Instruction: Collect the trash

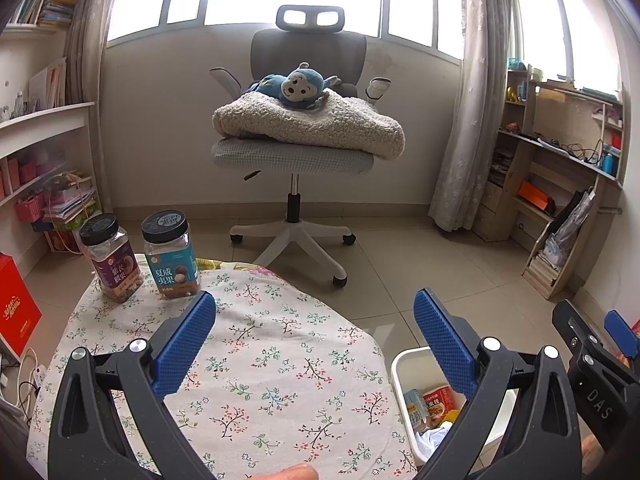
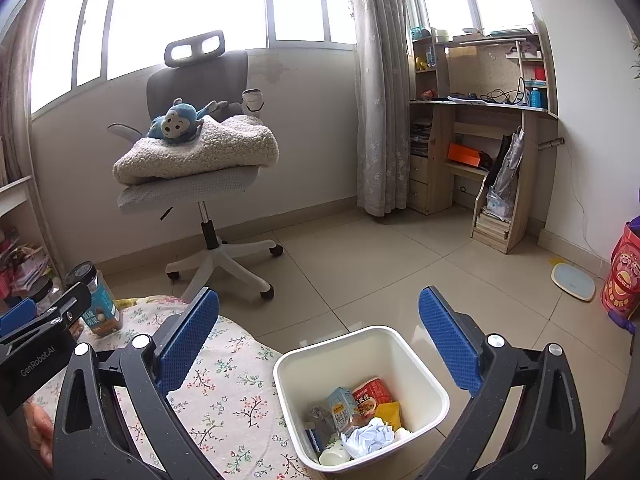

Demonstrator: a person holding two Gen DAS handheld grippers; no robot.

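Observation:
A white trash bin point(image 2: 416, 364) stands on the floor beside the floral-cloth table point(image 2: 224, 392). Inside it lie a crumpled white paper point(image 2: 370, 438), a small milk carton point(image 2: 343, 404), a red instant-noodle cup point(image 2: 370, 394), a yellow wrapper and a white bottle. My right gripper point(image 2: 318, 334) hangs open and empty above the bin's rim. My left gripper point(image 1: 314, 338) is open over the table's edge point(image 1: 280, 360), holding nothing. The bin point(image 1: 404, 364) shows at the lower right of the left wrist view, partly hidden by the finger.
Two lidded nut jars point(image 1: 110, 258) point(image 1: 172, 254) stand at the table's far left. A grey office chair point(image 1: 294, 156) with a blanket and a blue plush monkey point(image 1: 298, 86) faces the table. A wooden desk point(image 2: 480, 140) fills the right corner; a bathroom scale point(image 2: 572, 280) lies on the floor.

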